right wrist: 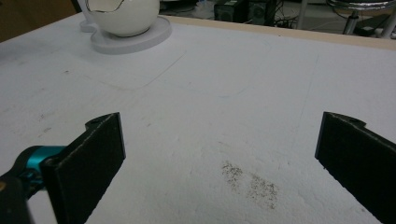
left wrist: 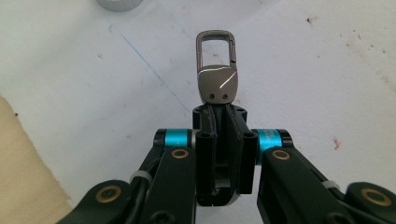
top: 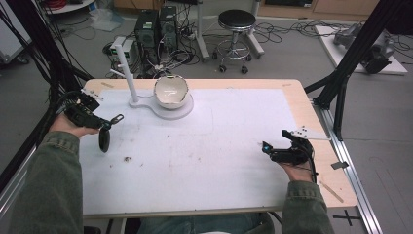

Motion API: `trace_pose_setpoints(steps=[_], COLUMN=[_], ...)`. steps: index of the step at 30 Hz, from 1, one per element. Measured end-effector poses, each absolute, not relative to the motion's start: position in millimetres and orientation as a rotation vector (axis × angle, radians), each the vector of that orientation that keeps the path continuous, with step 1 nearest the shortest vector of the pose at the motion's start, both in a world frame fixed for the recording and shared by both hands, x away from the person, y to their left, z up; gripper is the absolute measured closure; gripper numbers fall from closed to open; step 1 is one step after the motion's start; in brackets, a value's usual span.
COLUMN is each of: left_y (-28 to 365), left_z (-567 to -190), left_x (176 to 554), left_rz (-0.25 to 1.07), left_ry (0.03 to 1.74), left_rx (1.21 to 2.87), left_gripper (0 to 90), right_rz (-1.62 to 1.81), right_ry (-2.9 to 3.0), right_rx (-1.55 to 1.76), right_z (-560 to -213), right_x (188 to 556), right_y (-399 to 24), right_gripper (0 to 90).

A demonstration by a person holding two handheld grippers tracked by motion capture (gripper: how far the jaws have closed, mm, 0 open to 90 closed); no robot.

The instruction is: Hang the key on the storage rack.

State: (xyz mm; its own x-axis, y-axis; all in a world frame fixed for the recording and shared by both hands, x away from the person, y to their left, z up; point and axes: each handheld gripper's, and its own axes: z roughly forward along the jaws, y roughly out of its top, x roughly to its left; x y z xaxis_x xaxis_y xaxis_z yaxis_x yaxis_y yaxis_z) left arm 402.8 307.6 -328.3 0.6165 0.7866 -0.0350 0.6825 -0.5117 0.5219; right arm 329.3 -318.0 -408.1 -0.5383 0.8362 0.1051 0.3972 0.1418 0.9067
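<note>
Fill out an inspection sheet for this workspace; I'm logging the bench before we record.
Surface: white mat on a wooden table, with dark specks and faint scuffs.
Job's things: keychain clasp held in the left tongs; white bowl on a white stand with an upright post.
Clutter: small debris on the mat.
Grippers: left tongs shut on the clasp; right tongs open, empty.
Cables: tangle on the floor behind the table.
Surroundings: stool, computer towers, black frame.

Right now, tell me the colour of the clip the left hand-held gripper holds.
Dark metallic grey clip, clearest in the left gripper view.
</note>
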Motion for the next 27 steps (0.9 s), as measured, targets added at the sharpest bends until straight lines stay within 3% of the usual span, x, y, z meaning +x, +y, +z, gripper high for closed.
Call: trace_pose_setpoints(steps=[16, 27], left_y=[299, 304], left_z=[-276, -252], left_x=[414, 428], left_rz=[0.385, 0.429], left_ry=[1.052, 1.083], left_rx=[2.330, 2.278], left_gripper=[82.7, 82.6], right_rz=[1.391, 1.406], right_ry=[1.992, 1.991], right_rx=[1.172, 1.170], right_z=[-408, -407], right_x=[329, 328], right_y=[-319, -319], right_gripper=[0.5, 0.5])
